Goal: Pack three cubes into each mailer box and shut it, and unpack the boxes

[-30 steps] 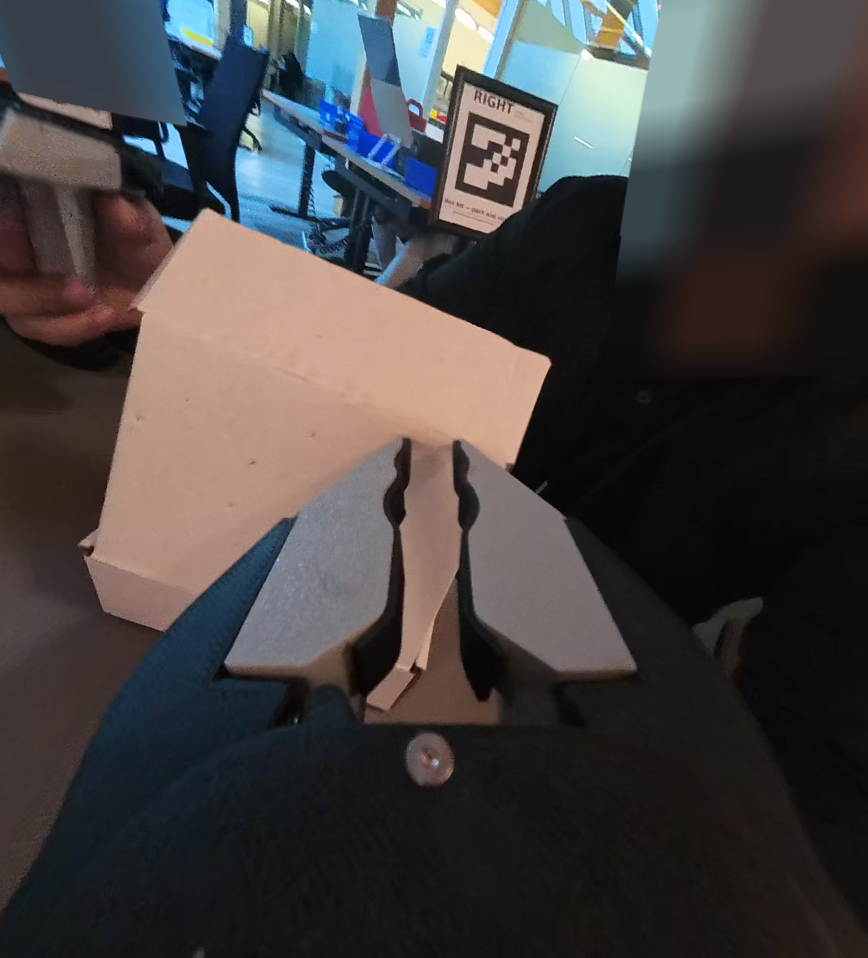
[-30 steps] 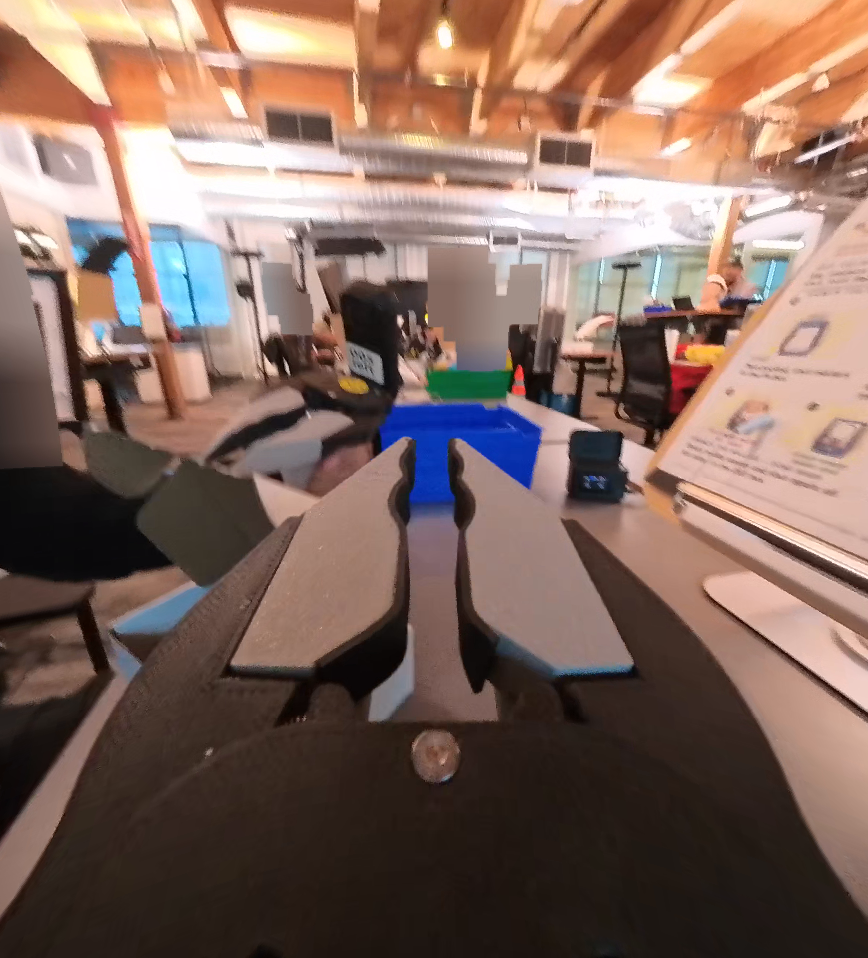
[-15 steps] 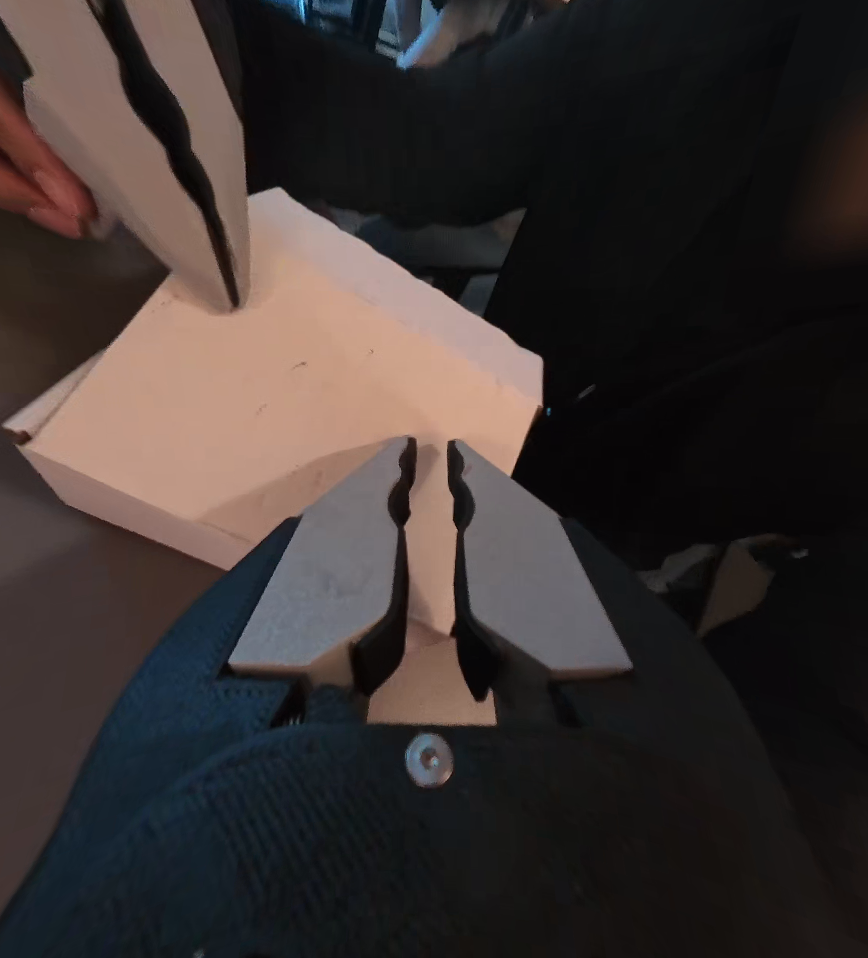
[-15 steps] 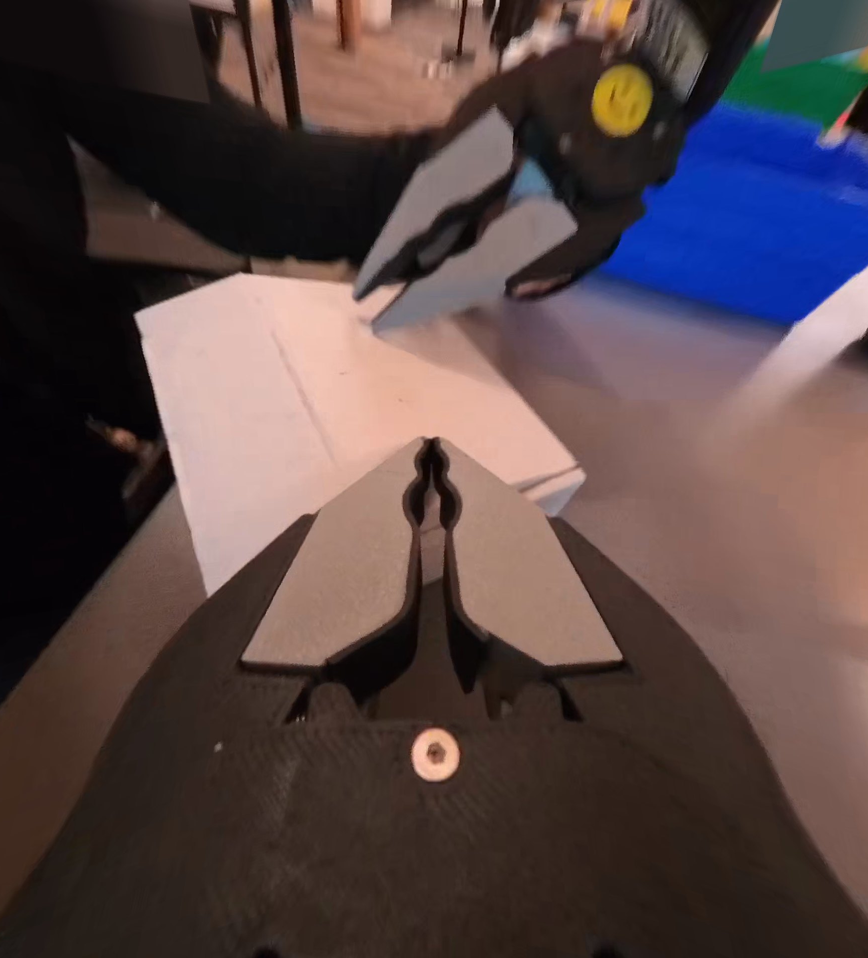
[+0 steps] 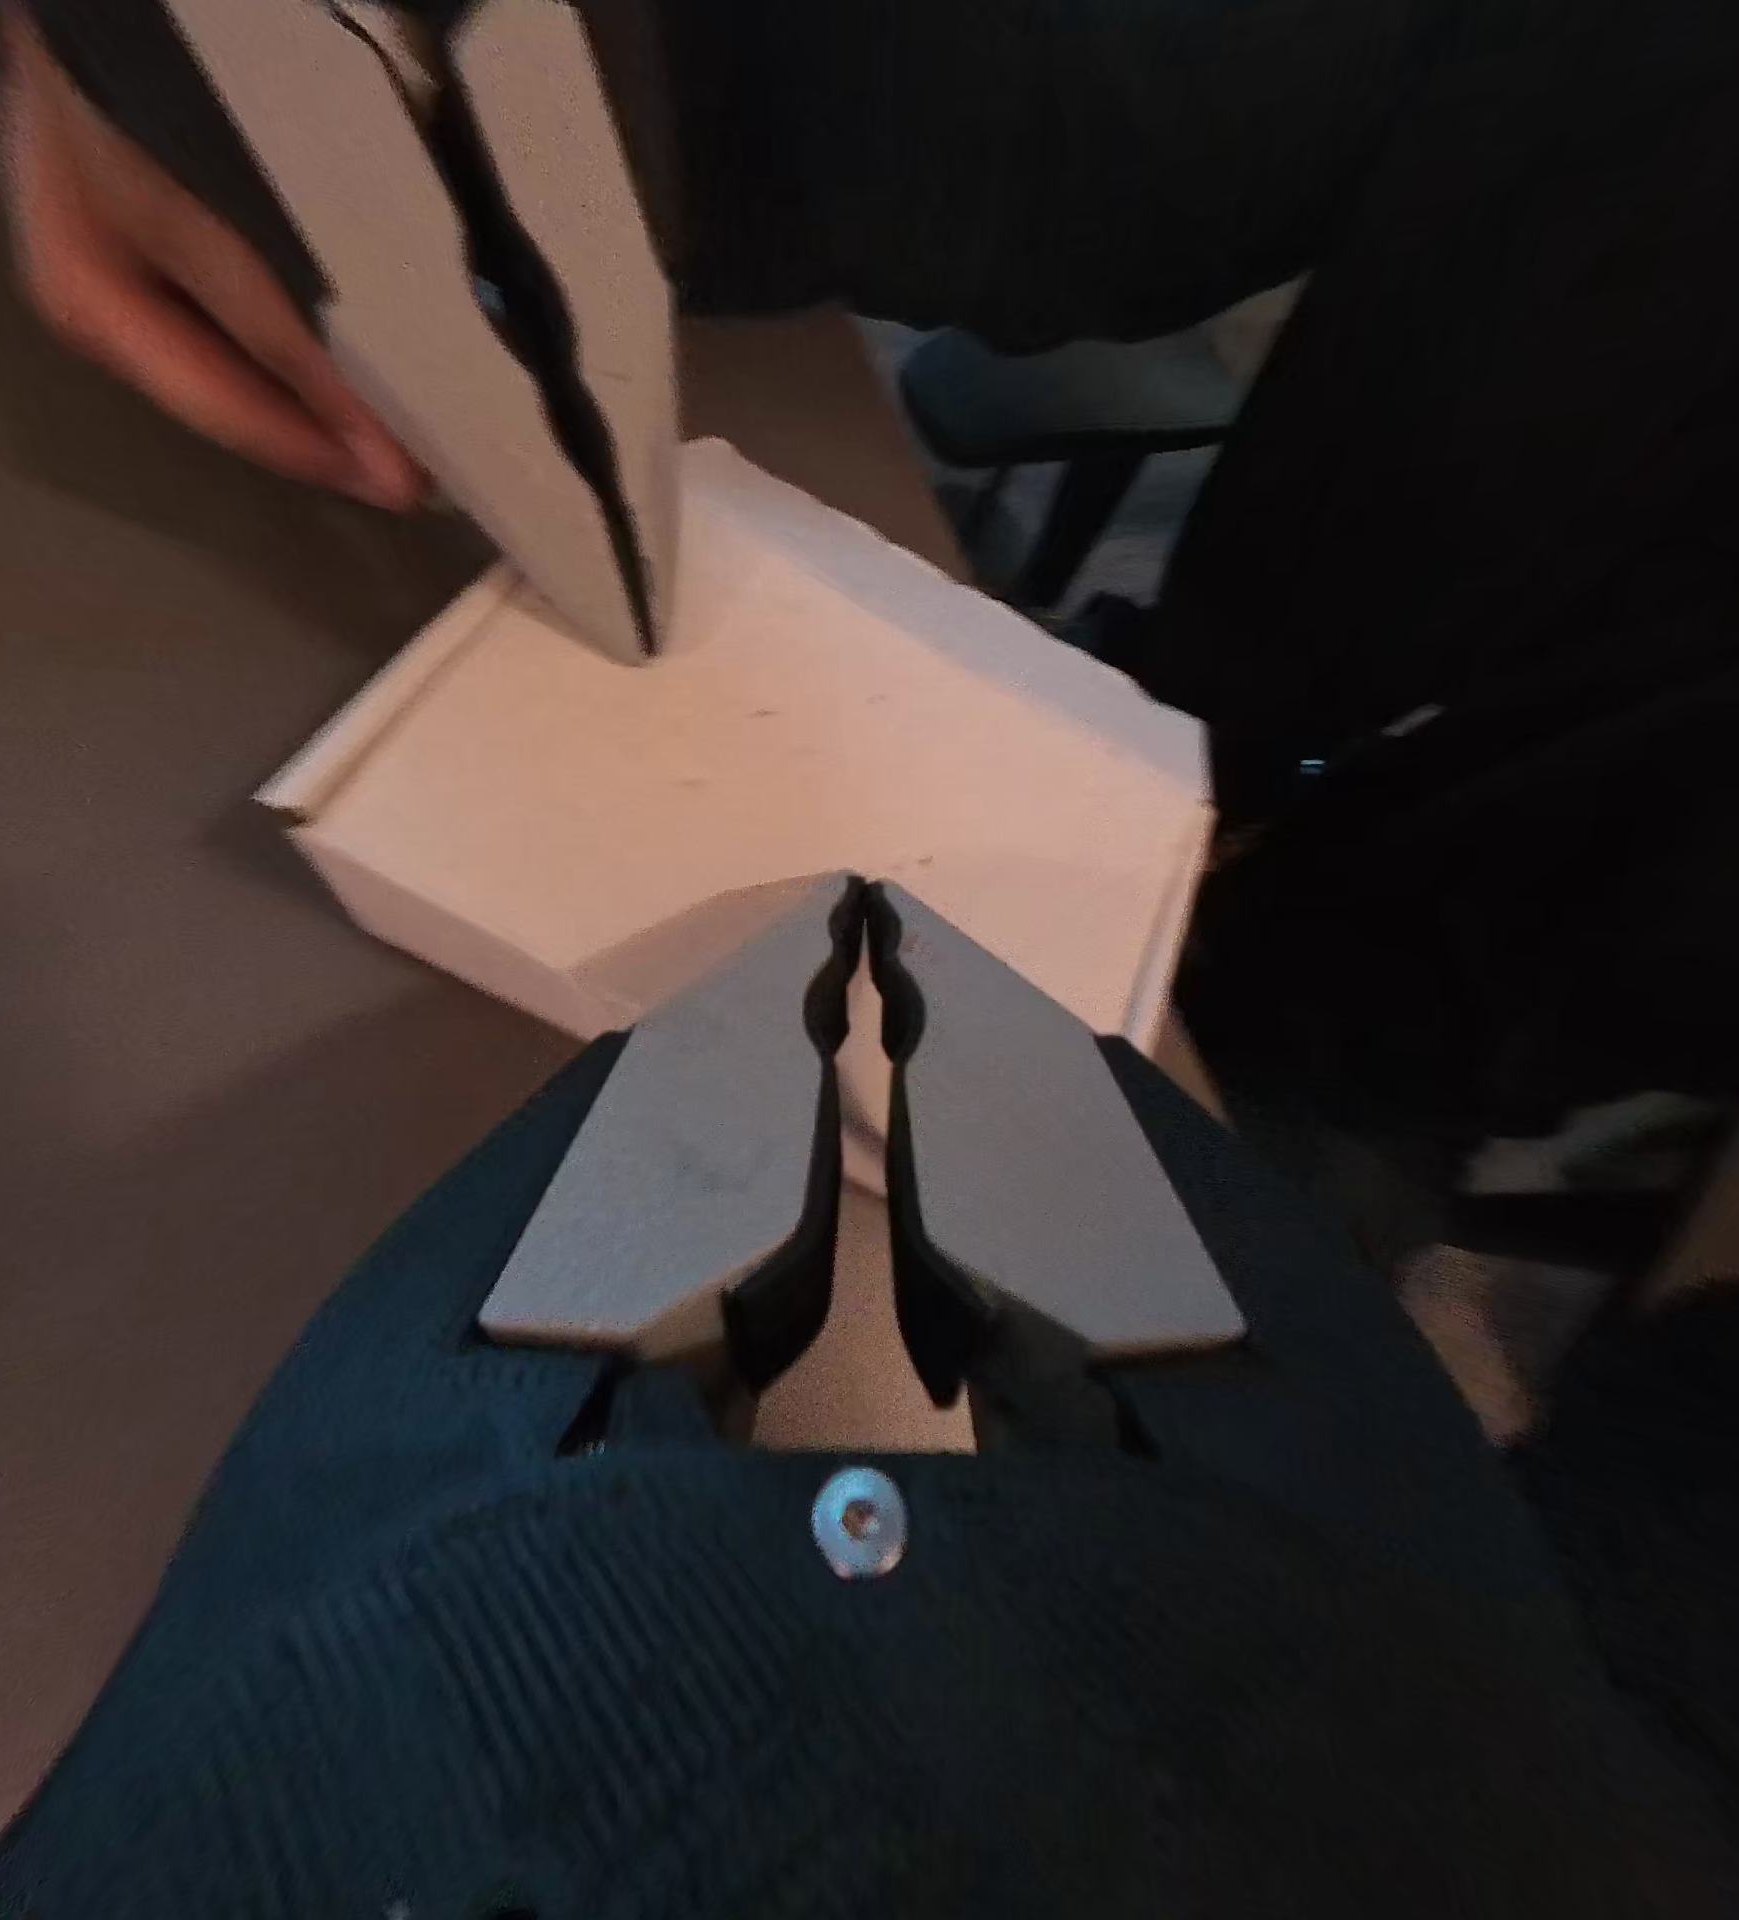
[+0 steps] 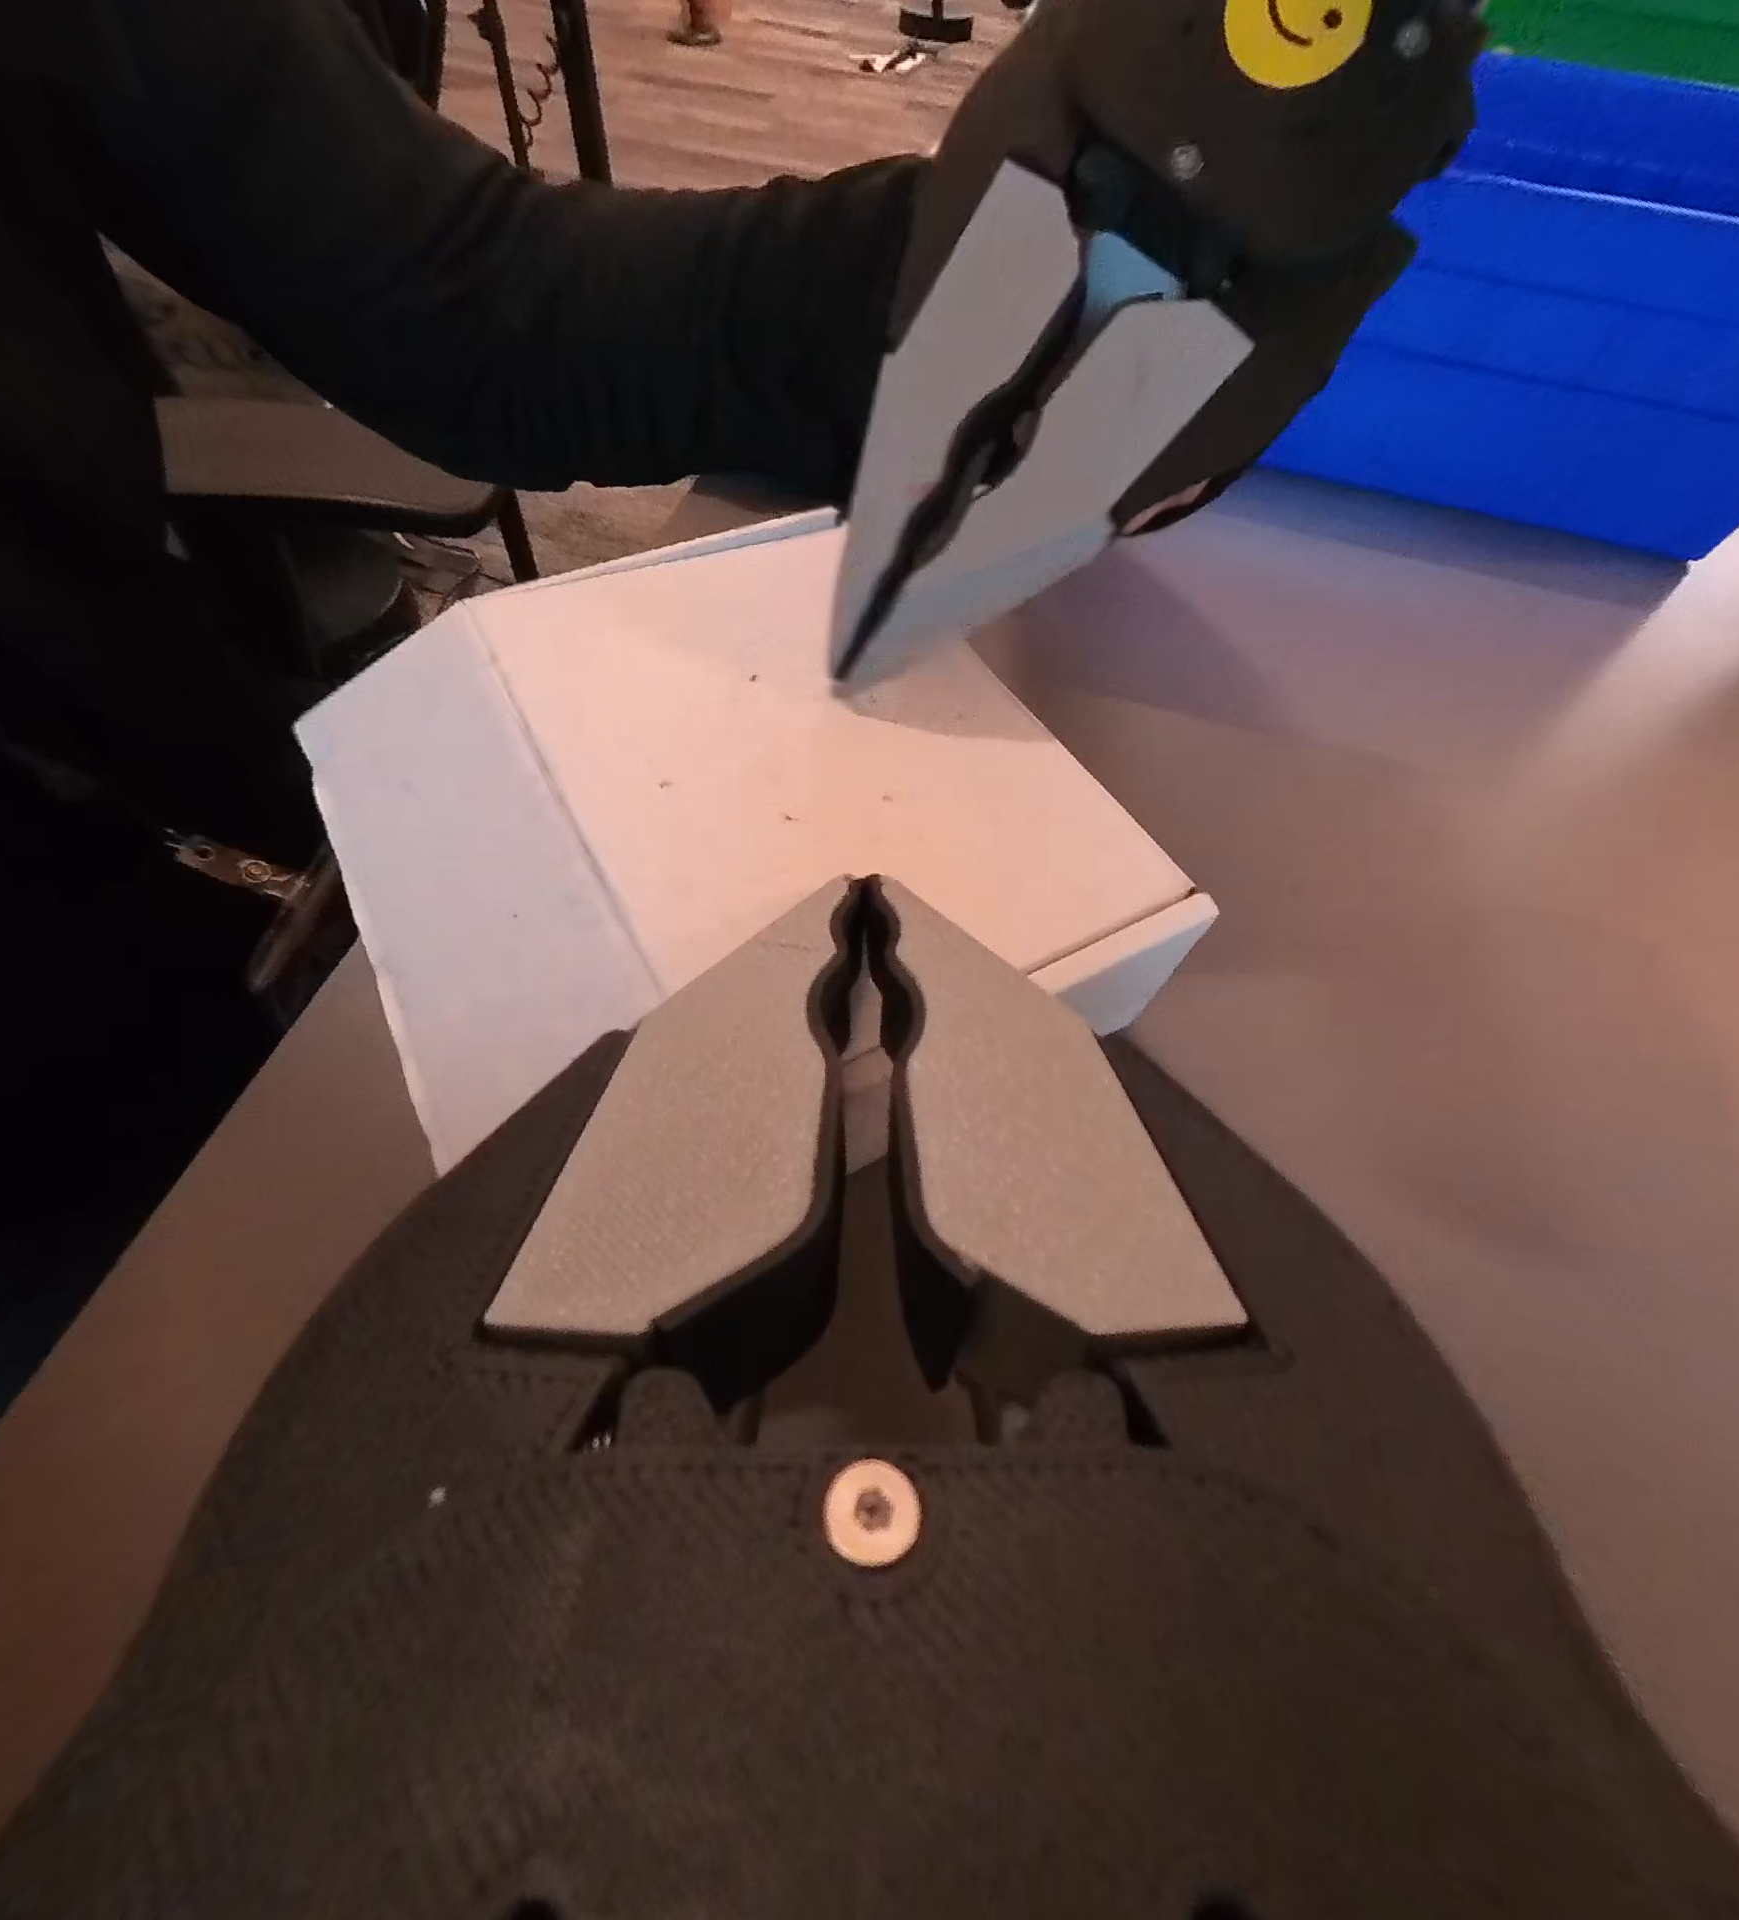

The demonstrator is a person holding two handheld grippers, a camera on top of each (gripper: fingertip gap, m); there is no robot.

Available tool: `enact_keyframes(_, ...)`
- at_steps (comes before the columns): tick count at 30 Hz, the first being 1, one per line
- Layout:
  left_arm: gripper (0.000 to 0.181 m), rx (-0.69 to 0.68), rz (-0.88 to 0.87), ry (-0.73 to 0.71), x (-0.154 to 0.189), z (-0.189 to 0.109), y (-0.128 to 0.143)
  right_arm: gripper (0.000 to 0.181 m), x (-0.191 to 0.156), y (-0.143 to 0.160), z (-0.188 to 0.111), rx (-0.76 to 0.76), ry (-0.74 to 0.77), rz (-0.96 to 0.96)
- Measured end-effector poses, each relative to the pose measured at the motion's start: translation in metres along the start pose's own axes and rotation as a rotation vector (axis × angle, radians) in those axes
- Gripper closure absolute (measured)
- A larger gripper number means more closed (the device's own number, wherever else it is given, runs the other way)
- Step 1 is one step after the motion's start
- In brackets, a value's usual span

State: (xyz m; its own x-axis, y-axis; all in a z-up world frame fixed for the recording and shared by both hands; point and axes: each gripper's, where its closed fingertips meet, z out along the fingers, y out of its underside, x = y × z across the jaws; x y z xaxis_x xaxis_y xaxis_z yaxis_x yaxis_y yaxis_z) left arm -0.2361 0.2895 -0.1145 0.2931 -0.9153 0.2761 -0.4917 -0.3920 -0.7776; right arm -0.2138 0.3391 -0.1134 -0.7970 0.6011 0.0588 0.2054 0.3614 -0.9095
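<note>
Since the earlier frames, the lid had swung down flat and both tongs had closed their fingers and come to press on top of it. At this moment the left tongs (image 5: 860,883) had their tips together, holding nothing, the tips resting at one corner of the white mailer box (image 5: 740,769). The right tongs (image 6: 867,883) were likewise closed and empty, their tips on or just above the opposite end of the lid (image 6: 740,748); contact there could not be confirmed. Each wrist view showed the other tongs planted tip-down on the far corner. The box sat on the grey table (image 6: 1416,883) at its edge, just in front of the person's dark sleeve (image 6: 480,312), with a blue bin (image 6: 1623,312) well behind.

Judged from its look, the box was thin, light cardboard: stiff along its creases but easily dented, and likely to slide on the smooth table. Pressing near the corners, over the side walls, seemed safer than the unsupported centre; a raised flap edge would suit pinching.
</note>
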Motion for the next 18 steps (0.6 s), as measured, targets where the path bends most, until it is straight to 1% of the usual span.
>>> enact_keyframes(3,0.181,0.009,0.030,-0.232,-0.033,-0.014,0.000,0.181,0.016,0.002,-0.001,-0.023,0.091,-0.007)
enact_keyframes(5,0.181,-0.009,0.054,-0.418,-0.057,-0.030,0.002,0.181,0.023,0.004,-0.002,-0.051,0.132,-0.016)
enact_keyframes(6,0.181,0.007,0.081,-0.458,-0.059,-0.038,0.000,0.181,0.026,0.004,-0.003,-0.064,0.155,-0.031)
enact_keyframes(7,0.181,0.058,0.103,-0.430,-0.050,-0.043,-0.006,0.181,0.029,0.004,-0.003,-0.071,0.175,-0.046)
enact_keyframes(8,0.181,0.127,0.111,-0.344,-0.033,-0.046,-0.015,0.181,0.030,0.005,-0.003,-0.073,0.190,-0.058)
enact_keyframes(9,0.181,0.195,0.101,-0.208,-0.010,-0.047,-0.022,0.181,0.032,0.005,-0.004,-0.073,0.204,-0.060)
enact_keyframes(10,0.181,0.227,0.085,-0.039,0.017,-0.045,-0.023,0.181,0.035,0.006,-0.005,-0.075,0.214,-0.052)
enact_keyframes(11,0.181,0.183,0.079,0.081,0.036,-0.041,-0.016,0.181,0.038,0.007,-0.006,-0.080,0.229,-0.044)
enact_keyframes(12,0.181,0.106,0.101,0.104,0.042,-0.034,-0.005,0.181,0.042,0.008,-0.008,-0.089,0.251,-0.039)
enact_keyframes(14,0.181,-0.016,0.161,0.066,0.041,-0.014,0.015,0.181,0.052,0.011,-0.012,-0.107,0.307,-0.026)
enact_keyframes(16,0.181,-0.125,0.135,0.042,0.032,-0.001,0.030,0.181,0.062,0.014,-0.017,-0.125,0.367,-0.011)
enact_keyframes(17,0.181,-0.153,0.116,0.015,0.023,0.002,0.033,0.181,0.066,0.015,-0.019,-0.133,0.394,-0.002)
enact_keyframes(18,0.181,-0.154,0.086,0.011,0.019,0.002,0.033,0.181,0.070,0.017,-0.022,-0.139,0.415,0.011)
